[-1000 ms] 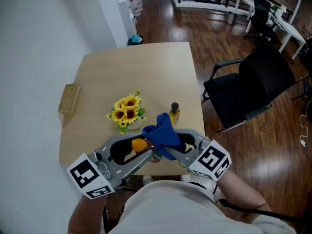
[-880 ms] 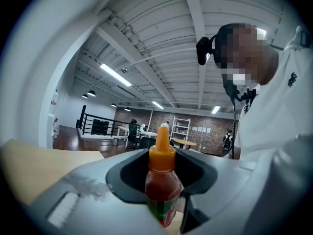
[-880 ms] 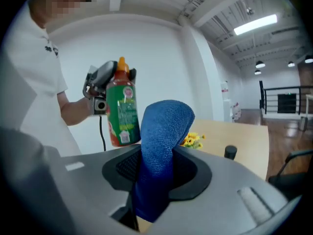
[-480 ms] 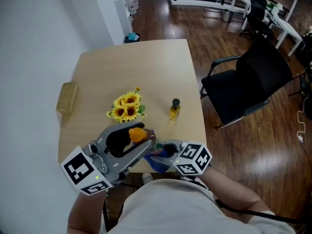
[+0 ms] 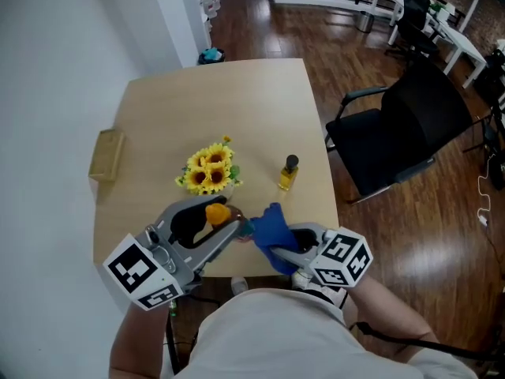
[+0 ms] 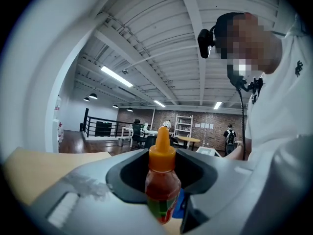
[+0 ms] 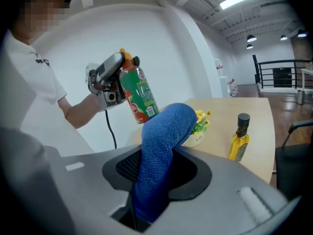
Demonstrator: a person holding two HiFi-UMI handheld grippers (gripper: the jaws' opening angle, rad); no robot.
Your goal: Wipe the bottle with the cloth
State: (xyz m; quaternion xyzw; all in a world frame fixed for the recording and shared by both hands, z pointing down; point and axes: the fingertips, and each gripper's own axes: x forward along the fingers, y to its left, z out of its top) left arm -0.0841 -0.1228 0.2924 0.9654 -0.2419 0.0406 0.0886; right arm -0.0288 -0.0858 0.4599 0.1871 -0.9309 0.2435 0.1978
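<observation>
Working over a light wooden worktop (image 5: 158,109), with a black office chair (image 5: 410,129) standing off its right side. Holding the left tool (image 5: 230,226) in the air over the near edge, clamping both jaws on the body of a sauce bottle (image 7: 139,94): orange cap, green label, red contents, tilting with the cap up and off the worktop. Holding the right tool (image 5: 274,245) just beside it, pinching a blue cloth (image 7: 159,146) low between nearly closed jaws and letting the free end arch up to the bottle's lower end; cannot tell whether touching. Noting farther back on the worktop, well apart from both tools: a pot of sunflowers (image 5: 209,170), a wooden block (image 5: 106,154) lying near the left edge, and a small oil bottle (image 5: 289,174) standing upright with a black cap, right of the flowers.
</observation>
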